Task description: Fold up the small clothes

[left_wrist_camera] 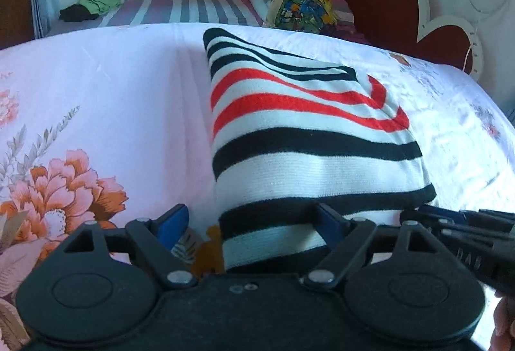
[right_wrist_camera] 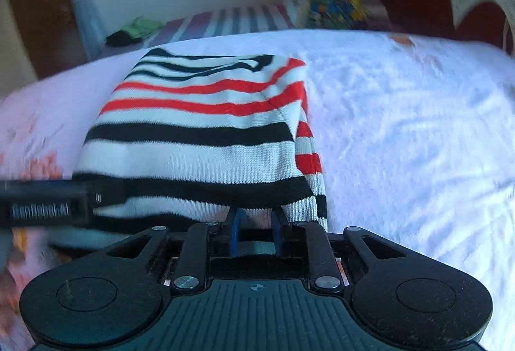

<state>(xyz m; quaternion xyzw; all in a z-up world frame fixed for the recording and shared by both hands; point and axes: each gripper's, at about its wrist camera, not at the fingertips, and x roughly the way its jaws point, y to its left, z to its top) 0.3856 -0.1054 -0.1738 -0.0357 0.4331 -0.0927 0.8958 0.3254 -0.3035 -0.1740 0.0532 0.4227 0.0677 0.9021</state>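
While the left tongs (left_wrist_camera: 251, 222) stand wide over the near left corner of the striped garment (left_wrist_camera: 299, 132), one blue finger (left_wrist_camera: 328, 223) lying on the cloth and the other clear of it, the right tongs (right_wrist_camera: 256, 219) stand narrow, pinching its near right hem. The garment lies folded on the floral bedspread (left_wrist_camera: 112, 93). Beyond stand a colourful pillow (left_wrist_camera: 302, 1) and a heart-shaped headboard (left_wrist_camera: 386, 0).
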